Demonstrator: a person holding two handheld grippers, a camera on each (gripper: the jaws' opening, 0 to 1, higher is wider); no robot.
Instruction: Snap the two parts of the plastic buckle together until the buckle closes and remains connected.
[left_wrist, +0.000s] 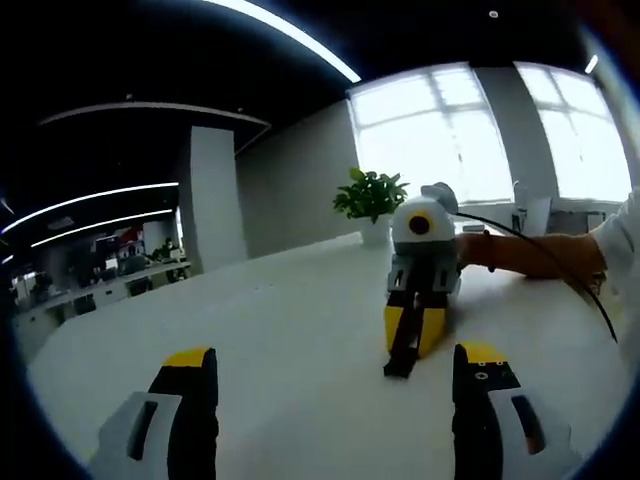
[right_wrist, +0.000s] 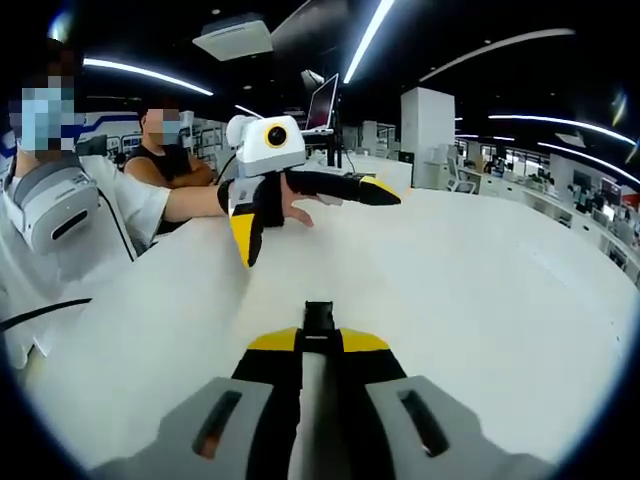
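Observation:
A black plastic buckle piece (right_wrist: 318, 318) sticks out from between the tips of my right gripper (right_wrist: 318, 342), whose yellow-and-black jaws are shut on it. In the left gripper view the right gripper (left_wrist: 410, 345) points toward me, low over the white table (left_wrist: 290, 330), with the buckle piece (left_wrist: 402, 358) hanging out at its tip. My left gripper (left_wrist: 335, 385) is open wide with nothing between its jaws. From the right gripper view the left gripper (right_wrist: 320, 228) hovers over the far side of the table, jaws spread, a hand behind it.
A potted plant (left_wrist: 370, 195) stands at the table's far edge by the windows. A person's arm (left_wrist: 530, 255) and a black cable (left_wrist: 560, 265) reach in from the right. Two people (right_wrist: 160, 150) sit beyond the table, near a monitor (right_wrist: 322, 100).

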